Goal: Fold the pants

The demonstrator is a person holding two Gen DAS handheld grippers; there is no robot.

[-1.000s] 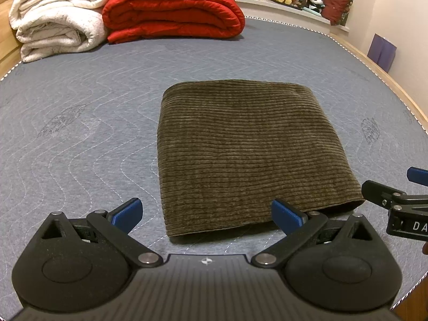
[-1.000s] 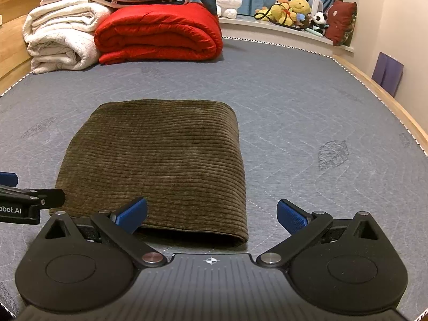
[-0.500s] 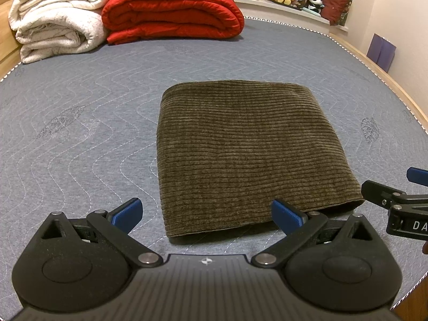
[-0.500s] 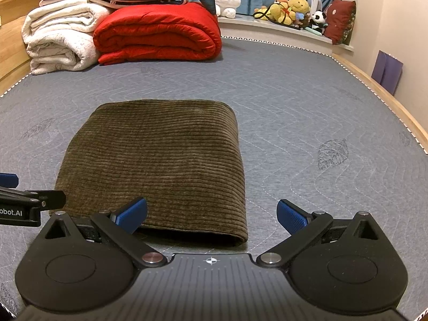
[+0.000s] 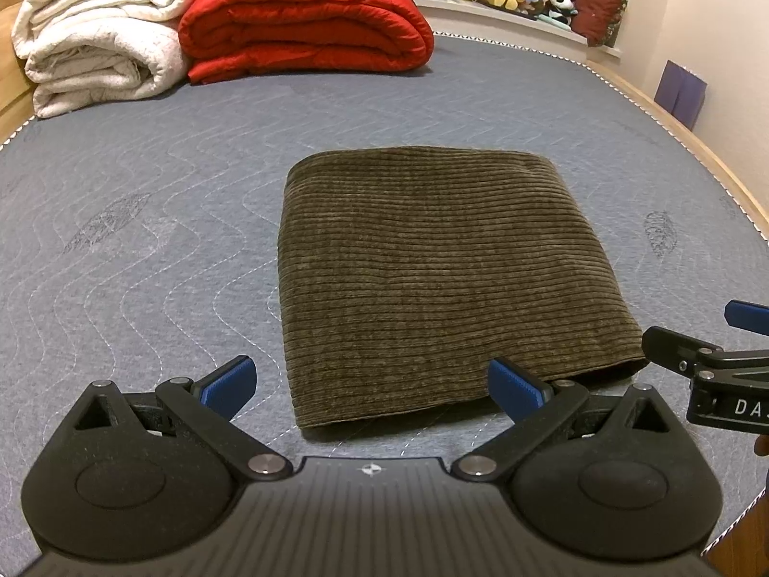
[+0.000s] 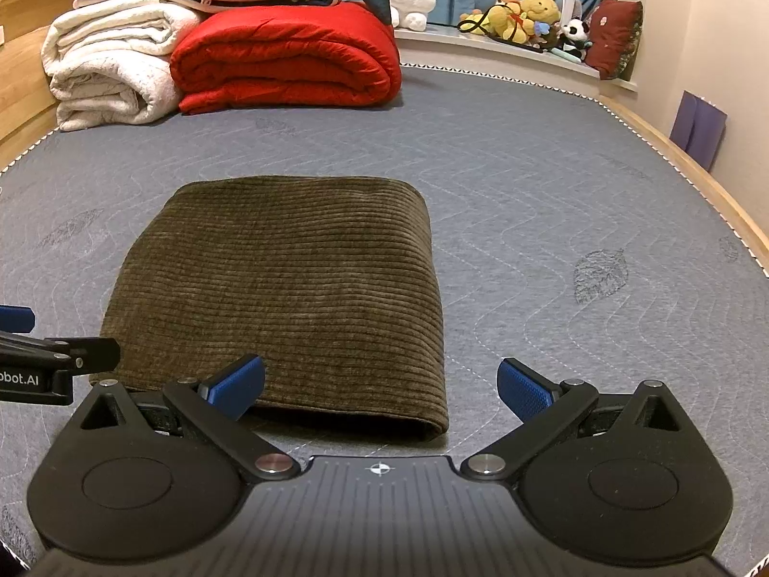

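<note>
Olive-brown corduroy pants [image 5: 442, 269] [image 6: 288, 288] lie folded into a flat rectangle on the grey quilted mattress [image 5: 144, 250] [image 6: 552, 221]. My left gripper [image 5: 372, 384] is open just short of the pants' near edge, nothing between its blue pads. My right gripper [image 6: 379, 387] is open too, at the bundle's near right corner, holding nothing. Each gripper shows at the edge of the other's view: the right one [image 5: 711, 356] and the left one [image 6: 43, 356].
A rolled red duvet [image 5: 307, 24] [image 6: 288, 55] and a white blanket [image 5: 101, 48] [image 6: 110, 77] sit at the far end. Plush toys [image 6: 524, 14] line a ledge behind. A wooden bed rail [image 6: 682, 163] runs along the right side.
Both grippers have stayed open and almost still. The views have only tilted slightly, and the pants have not moved.
</note>
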